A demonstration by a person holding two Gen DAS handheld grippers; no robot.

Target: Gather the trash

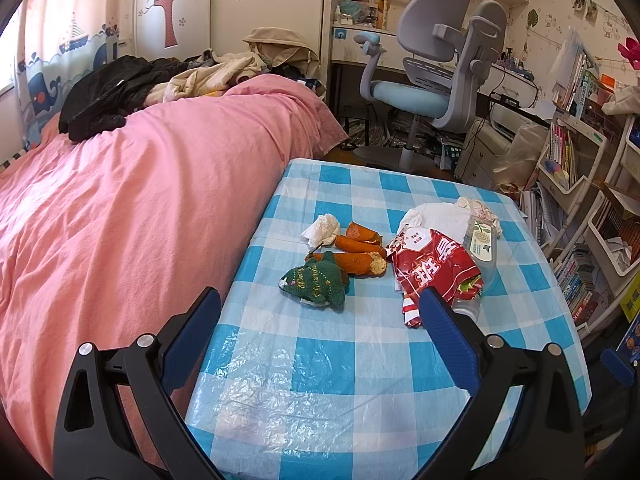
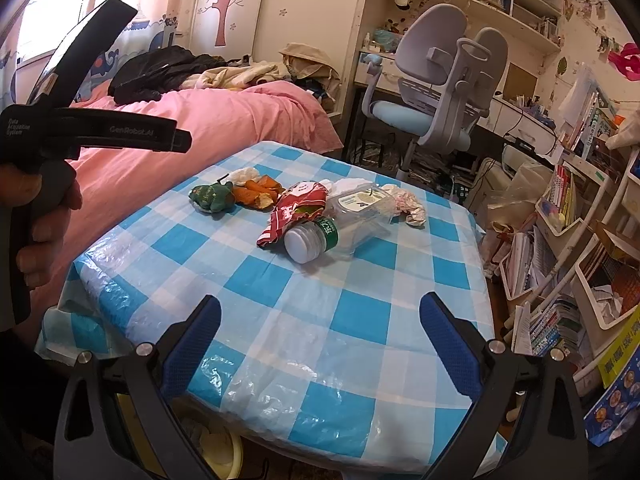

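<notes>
Trash lies on a table with a blue checked cover (image 1: 340, 360) (image 2: 320, 320). A red snack wrapper (image 1: 434, 266) (image 2: 298, 206) rests beside a clear plastic bottle (image 1: 482, 244) (image 2: 348, 220) lying on its side. Orange peels (image 1: 360, 254) (image 2: 258, 194), a crumpled white tissue (image 1: 322, 230) (image 2: 244, 175), more crumpled paper (image 1: 480, 208) (image 2: 408, 202) and a green knitted toy (image 1: 316, 280) (image 2: 212, 196) lie close by. My left gripper (image 1: 320, 308) hovers open short of the pile. My right gripper (image 2: 320, 316) is open over the table's near part, empty.
A pink bed (image 1: 120, 200) borders the table's left side. A grey-blue desk chair (image 1: 436, 80) stands behind. Shelves crammed with books (image 2: 580, 280) fill the right. A yellow bin (image 2: 216, 448) shows under the table's near edge. A hand holds the left gripper's handle (image 2: 44, 200).
</notes>
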